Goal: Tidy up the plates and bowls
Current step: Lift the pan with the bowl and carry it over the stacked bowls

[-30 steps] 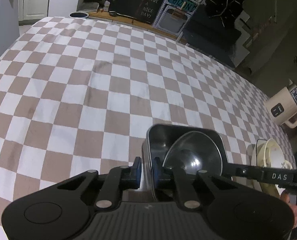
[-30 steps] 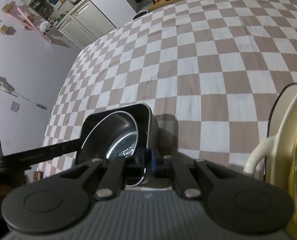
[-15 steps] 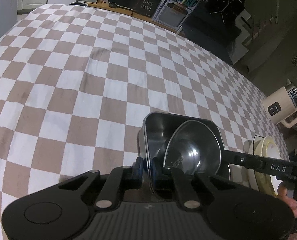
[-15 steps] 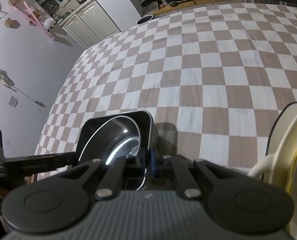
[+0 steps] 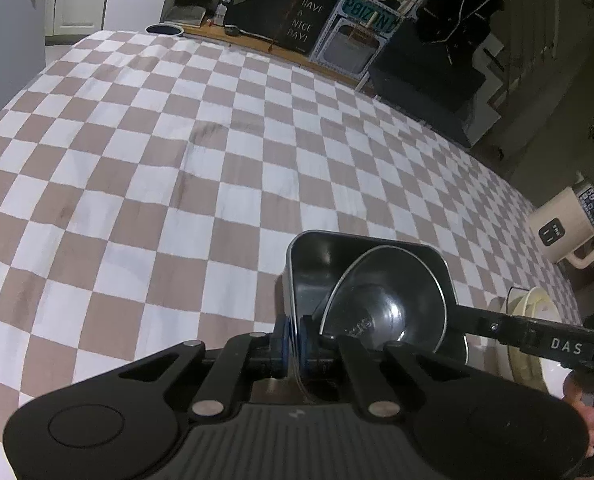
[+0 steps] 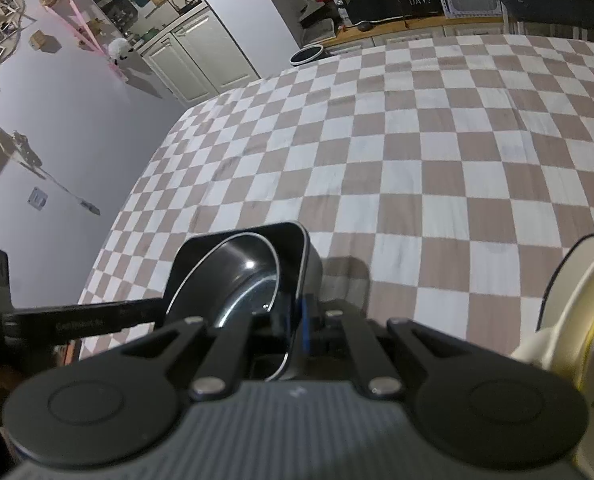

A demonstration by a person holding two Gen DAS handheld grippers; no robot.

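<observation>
A square steel container (image 5: 317,264) holds a round steel bowl (image 5: 393,312) tilted inside it. My left gripper (image 5: 293,344) is shut on the container's left wall. My right gripper (image 6: 297,328) is shut on the opposite wall of the same container (image 6: 293,240), with the bowl (image 6: 237,276) showing inside. The container hangs above the checkered tablecloth (image 5: 177,184). A stack of cream plates and bowls (image 5: 537,320) sits to the right, also at the right edge of the right wrist view (image 6: 577,320).
A cream electric kettle (image 5: 569,228) stands past the table's right edge. A dark round bowl (image 6: 307,55) sits beyond the far end of the table. Shelves and a sign stand behind the table, cabinets to the left.
Both grippers have lifted the container with the bowl a little higher and tilted it slightly; the grip on both walls is unchanged.
</observation>
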